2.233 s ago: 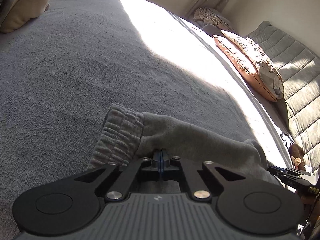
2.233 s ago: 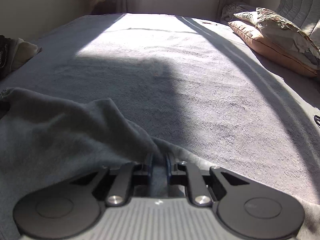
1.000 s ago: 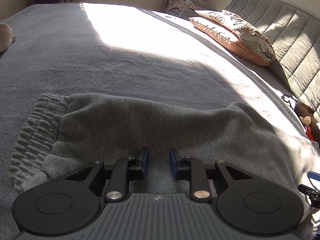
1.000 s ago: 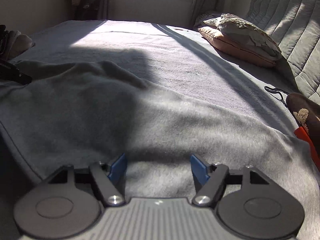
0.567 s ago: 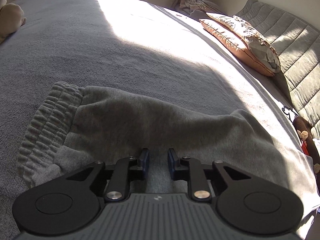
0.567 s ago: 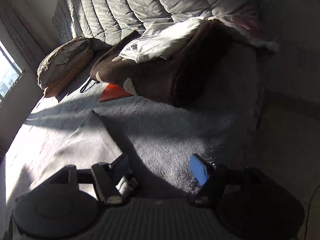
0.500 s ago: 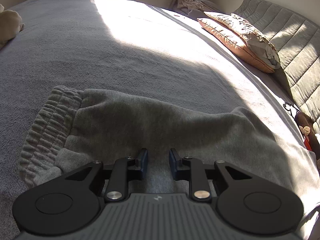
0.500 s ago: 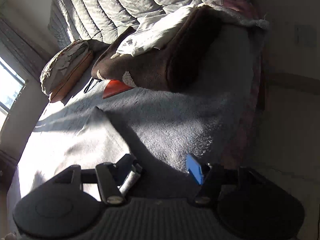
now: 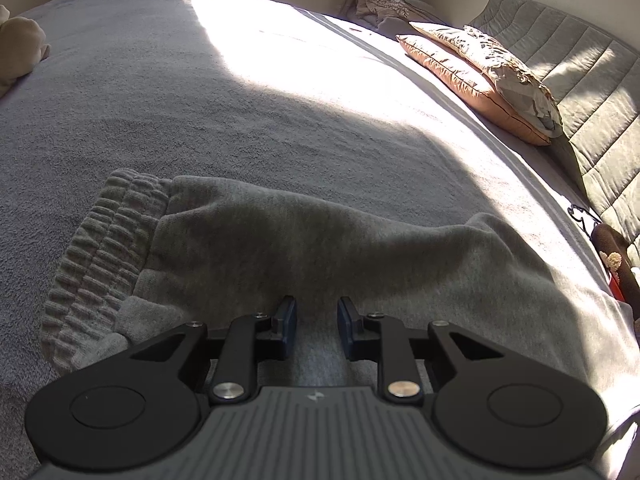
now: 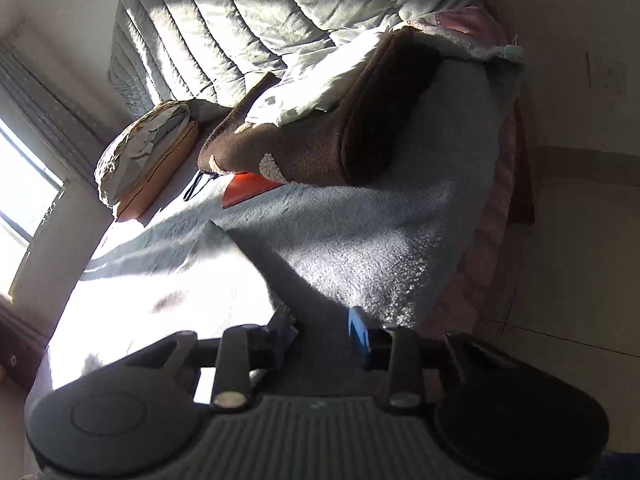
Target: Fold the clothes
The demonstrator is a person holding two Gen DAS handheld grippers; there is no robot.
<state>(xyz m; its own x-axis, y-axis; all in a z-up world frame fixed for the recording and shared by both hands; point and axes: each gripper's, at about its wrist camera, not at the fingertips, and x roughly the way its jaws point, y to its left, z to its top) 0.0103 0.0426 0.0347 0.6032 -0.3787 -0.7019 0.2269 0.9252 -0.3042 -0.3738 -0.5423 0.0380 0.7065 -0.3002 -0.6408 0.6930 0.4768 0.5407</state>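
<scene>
Left hand-held gripper [image 9: 316, 322] gapes over the grey sweatpants [image 9: 320, 248]; right hand-held gripper [image 10: 320, 330], closing, empty, at their sunlit edge. Bed [image 9: 180, 100] beyond lies open.

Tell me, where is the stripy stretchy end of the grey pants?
In the left wrist view, the ribbed waistband lies at the left end of the grey pants, on the blanket.

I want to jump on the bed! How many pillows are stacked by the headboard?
2. An orange pillow lies on the bed by the quilted headboard, and a paler crumpled pillow lies on top of it. More may be hidden behind the brown blanket.
</scene>
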